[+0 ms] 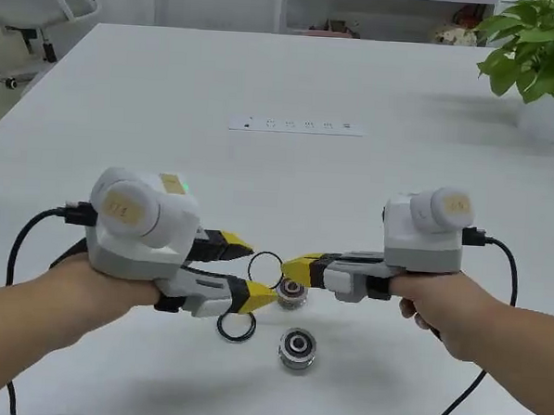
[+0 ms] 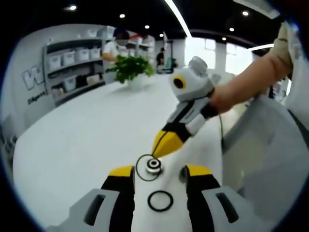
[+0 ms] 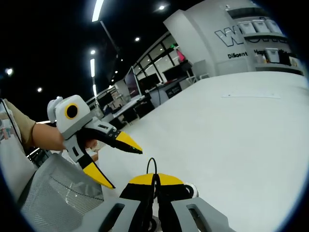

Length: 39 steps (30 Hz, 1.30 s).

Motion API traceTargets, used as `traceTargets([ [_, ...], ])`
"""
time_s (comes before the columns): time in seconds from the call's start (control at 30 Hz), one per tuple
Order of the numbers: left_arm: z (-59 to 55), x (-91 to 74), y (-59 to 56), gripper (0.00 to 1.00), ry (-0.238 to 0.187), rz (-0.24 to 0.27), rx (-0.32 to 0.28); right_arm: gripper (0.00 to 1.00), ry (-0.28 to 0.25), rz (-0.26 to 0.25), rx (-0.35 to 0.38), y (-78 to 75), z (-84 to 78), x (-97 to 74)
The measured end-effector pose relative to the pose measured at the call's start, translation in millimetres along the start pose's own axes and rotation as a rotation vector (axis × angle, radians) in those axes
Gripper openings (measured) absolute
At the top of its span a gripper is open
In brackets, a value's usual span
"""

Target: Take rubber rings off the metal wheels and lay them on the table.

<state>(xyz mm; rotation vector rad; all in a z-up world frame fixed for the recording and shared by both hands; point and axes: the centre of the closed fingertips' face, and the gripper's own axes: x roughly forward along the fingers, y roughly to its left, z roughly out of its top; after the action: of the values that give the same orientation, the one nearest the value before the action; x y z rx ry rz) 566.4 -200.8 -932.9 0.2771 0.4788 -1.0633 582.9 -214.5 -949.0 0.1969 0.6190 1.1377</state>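
The left gripper, a white handheld unit with black jaws tipped in yellow, had its jaws spread wide apart and gripping nothing. In the left gripper view, its jaws stood on either side of the work. The right gripper, of the same make, had its jaws pressed together on a thin black rubber ring. In the right gripper view the ring's loop rose out of the pinched tips. The held ring hung between the two grippers, just beside a small silver metal wheel that sat on the white table under the right gripper's tips. Whether the ring touched that wheel could not be told. In the left gripper view the loop appeared around the wheel. A thicker black rubber ring lay flat on the table nearer the person, below the left gripper's lower jaw. In the left gripper view it lay between that gripper's jaws. A second silver metal wheel, with a dark band round its rim, sat just right of the flat ring. A white power strip lay farther back, and a green potted plant stood at the far right corner.
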Motion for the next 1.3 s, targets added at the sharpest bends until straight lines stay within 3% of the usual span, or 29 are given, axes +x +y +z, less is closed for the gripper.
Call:
traceTargets([
  [0.27, -13.0, -25.9, -0.9, 0.49, -0.016, 0.019, -0.035, 0.0, 0.034, 0.035, 0.006, 13.2, -7.4, 8.4],
  [0.5, -26.0, -41.6, 2.5, 0.53, -0.005, 0.043, -0.05, 0.0, 0.069, 0.059, 0.008, 14.5, -13.4, 16.7],
  [0.67, -28.7, -51.5, 3.2, 0.56, -0.012, 0.057, -0.062, 0.0, 0.109, 0.077, 0.002, 17.5, -22.6, 24.4],
  [1.3, -46.1, -66.8, 7.6, 0.57, -0.006, 0.089, -0.119, 0.0, 0.209, 0.078, 0.016, 11.5, -51.7, 38.7],
])
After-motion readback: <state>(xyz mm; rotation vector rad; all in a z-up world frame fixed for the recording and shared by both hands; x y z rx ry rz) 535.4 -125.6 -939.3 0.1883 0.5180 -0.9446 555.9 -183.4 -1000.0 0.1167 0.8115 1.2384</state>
